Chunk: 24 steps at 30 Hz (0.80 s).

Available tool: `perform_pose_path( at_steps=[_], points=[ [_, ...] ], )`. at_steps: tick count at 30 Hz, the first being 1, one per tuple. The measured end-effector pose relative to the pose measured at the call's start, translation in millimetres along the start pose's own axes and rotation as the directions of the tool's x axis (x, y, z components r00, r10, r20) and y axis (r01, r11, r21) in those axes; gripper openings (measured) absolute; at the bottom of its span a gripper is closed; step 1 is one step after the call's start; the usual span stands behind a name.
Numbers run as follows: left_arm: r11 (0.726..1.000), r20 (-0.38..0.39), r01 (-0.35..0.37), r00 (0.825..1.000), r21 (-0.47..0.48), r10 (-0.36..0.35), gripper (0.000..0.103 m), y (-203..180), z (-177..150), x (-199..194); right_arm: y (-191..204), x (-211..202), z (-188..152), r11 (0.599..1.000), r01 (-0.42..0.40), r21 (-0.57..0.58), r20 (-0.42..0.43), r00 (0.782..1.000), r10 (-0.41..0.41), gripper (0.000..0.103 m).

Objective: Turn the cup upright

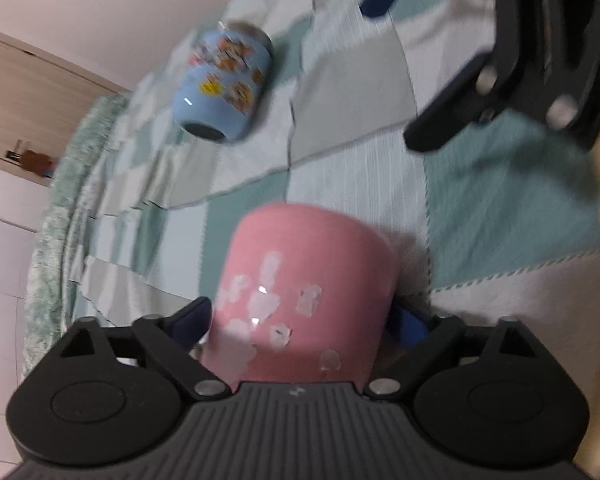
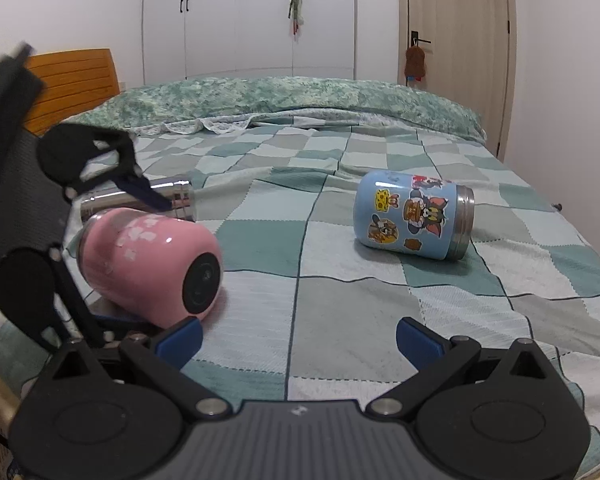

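A pink cup with pale flower marks sits between the blue fingers of my left gripper, which is shut on it. In the right wrist view the pink cup lies tilted on its side on the bed, its dark base toward the camera, with the left gripper around it. My right gripper is open and empty, low over the bedspread in front. It also shows in the left wrist view at the top right, and its fingers stand apart.
A blue cartoon cup lies on its side on the checked bedspread; it also shows in the left wrist view. A silver steel cup lies behind the pink one. A wooden headboard, wardrobe and door stand beyond.
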<state>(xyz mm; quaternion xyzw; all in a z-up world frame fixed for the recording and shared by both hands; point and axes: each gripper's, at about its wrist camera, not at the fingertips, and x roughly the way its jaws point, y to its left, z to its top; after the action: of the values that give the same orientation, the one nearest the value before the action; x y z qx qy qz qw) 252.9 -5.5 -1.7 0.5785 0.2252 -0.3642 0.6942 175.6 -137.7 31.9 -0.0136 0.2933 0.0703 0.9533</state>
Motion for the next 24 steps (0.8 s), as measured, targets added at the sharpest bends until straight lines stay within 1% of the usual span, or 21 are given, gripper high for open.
perform_pose_path(
  at_steps=[3,5,10,12,19,24],
  points=[
    [0.999,0.027,0.021,0.999,-0.03,-0.02,0.09,6.7,-1.4,4.5,-0.1,2.0,0.1,1.0,0.0,0.0,-0.003,1.0,0.0,0.103],
    [0.999,0.033,0.019,0.999,-0.044,-0.017,0.089,8.0,-1.1,5.3,-0.5,2.8,0.6,1.0,-0.001,0.004,-0.007,1.0,0.001,0.103],
    [0.999,0.048,-0.043,0.998,-0.028,0.044,0.088,-4.6,2.3,-6.0,-3.0,-4.0,1.1,1.0,-0.007,0.008,0.005,1.0,0.007,0.103],
    [0.998,0.049,-0.054,0.997,-0.039,0.055,0.088,-9.4,5.3,-13.6,-3.7,-11.7,0.1,1.0,-0.011,0.001,0.016,1.0,0.011,0.103],
    [0.995,0.084,-0.068,0.994,-0.074,0.074,0.088,-34.3,33.8,-49.9,-15.8,-47.6,-5.8,0.999,-0.023,-0.039,0.049,0.998,0.025,0.103],
    [0.992,0.109,-0.054,0.992,-0.113,0.067,0.088,-60.9,64.5,-65.4,-41.2,-75.2,-18.2,0.998,-0.039,-0.051,0.056,0.998,0.042,0.103]
  ],
)
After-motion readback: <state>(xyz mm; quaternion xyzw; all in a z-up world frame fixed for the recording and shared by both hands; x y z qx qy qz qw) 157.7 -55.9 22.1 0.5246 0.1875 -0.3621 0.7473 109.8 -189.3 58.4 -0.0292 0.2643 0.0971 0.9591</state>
